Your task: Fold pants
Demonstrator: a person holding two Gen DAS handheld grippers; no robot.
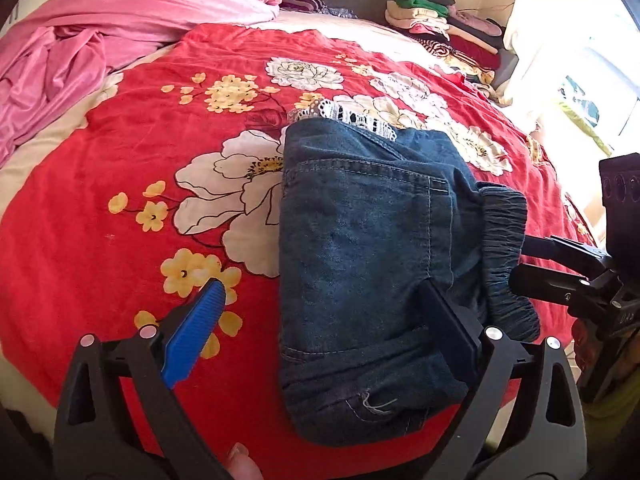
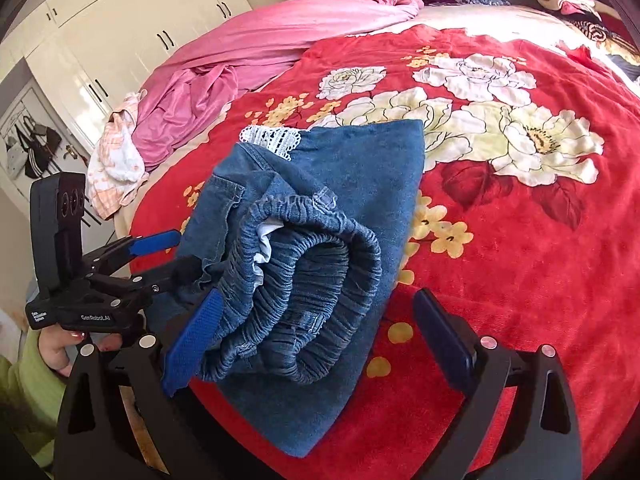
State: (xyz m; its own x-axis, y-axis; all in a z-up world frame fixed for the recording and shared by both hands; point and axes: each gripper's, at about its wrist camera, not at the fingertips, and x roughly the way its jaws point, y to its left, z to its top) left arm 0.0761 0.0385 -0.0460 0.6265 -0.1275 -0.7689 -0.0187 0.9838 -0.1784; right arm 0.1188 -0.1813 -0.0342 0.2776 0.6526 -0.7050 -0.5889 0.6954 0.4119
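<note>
Dark blue denim pants (image 1: 360, 248) lie folded into a compact bundle on the red floral blanket (image 1: 120, 208), with white lace trim (image 1: 344, 114) at the far edge and the elastic waistband (image 2: 304, 300) bunched at the near right. My left gripper (image 1: 320, 336) is open, its jaws straddling the bundle's near left part; the right finger (image 1: 452, 336) rests on the denim. My right gripper (image 2: 320, 344) is open around the waistband, which touches its blue left pad (image 2: 192, 344). Each gripper shows in the other's view: the right (image 1: 532, 264), the left (image 2: 172, 256).
A pink sheet (image 1: 100, 40) is heaped at the far left of the bed. A stack of folded clothes (image 1: 444, 28) sits at the far right. White wardrobe doors (image 2: 132, 28) stand beyond the bed. A bright window (image 1: 580, 80) is at right.
</note>
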